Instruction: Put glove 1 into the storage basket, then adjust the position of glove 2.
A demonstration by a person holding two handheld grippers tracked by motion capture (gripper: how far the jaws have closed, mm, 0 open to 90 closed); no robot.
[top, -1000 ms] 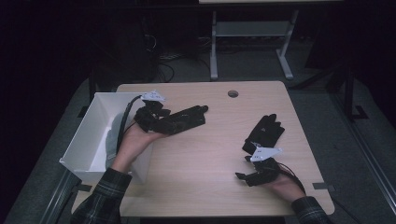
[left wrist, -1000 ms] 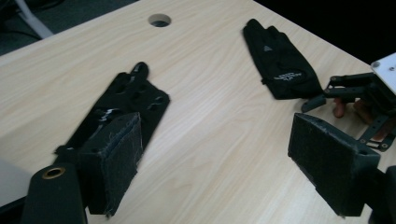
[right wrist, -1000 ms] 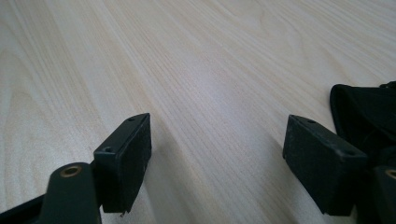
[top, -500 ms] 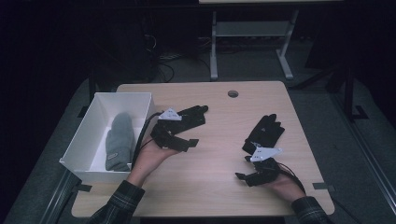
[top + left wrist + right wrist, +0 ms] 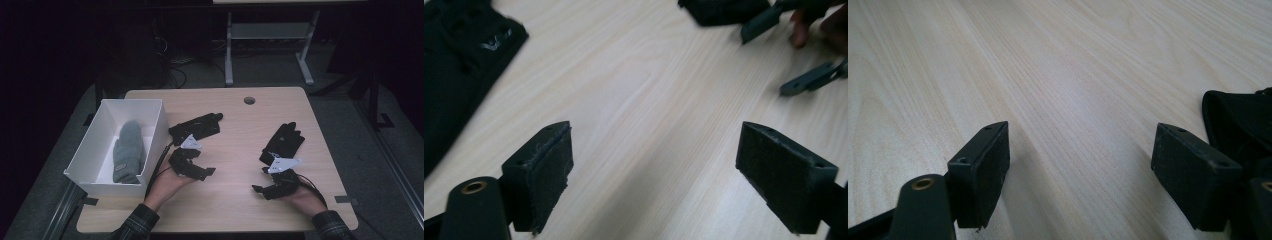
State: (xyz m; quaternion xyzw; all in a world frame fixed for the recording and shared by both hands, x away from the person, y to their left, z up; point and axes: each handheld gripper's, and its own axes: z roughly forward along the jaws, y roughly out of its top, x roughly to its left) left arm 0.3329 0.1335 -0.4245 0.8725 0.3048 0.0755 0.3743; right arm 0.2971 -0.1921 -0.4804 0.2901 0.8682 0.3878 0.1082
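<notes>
Left gripper (image 5: 202, 172) and right gripper (image 5: 261, 181) hold jaws wide.

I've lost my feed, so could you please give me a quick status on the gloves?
Left gripper open, empty. Right gripper open, empty. Two black gloves on table: one by left gripper, one by right. Grey mitten in white box. Nothing in the way.

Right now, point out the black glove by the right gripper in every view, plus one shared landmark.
High view: black glove right of centre, just beyond the right gripper.
Left gripper view: the glove at the top edge, right of centre.
Right gripper view: the glove at the right edge, beside the jaw there.
Shared landmark: the open right gripper next to it.
</notes>
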